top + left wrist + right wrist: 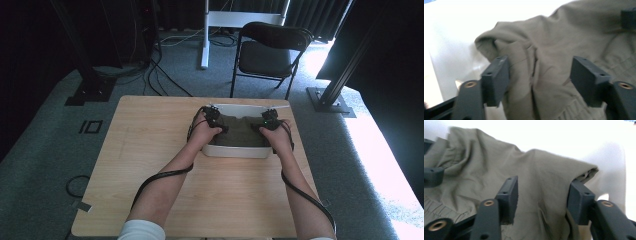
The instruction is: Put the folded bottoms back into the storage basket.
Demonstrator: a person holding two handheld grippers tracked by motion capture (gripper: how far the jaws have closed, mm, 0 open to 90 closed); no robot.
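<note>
Inside the white tub (239, 151), we find the olive garment (240, 131) lying crosswise between our 2 tools, left tool (214, 119) and right tool (267, 121), each with jaws apart straddling a fold.

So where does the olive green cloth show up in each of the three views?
High view: the olive green cloth lies inside the white tub, centre of the table, between the two hand-held grippers.
Left gripper view: it takes up the centre and right, running on behind the black jaws.
Right gripper view: it takes up the left and centre.
Shared landmark: the white tub's wall behind the cloth.
</note>
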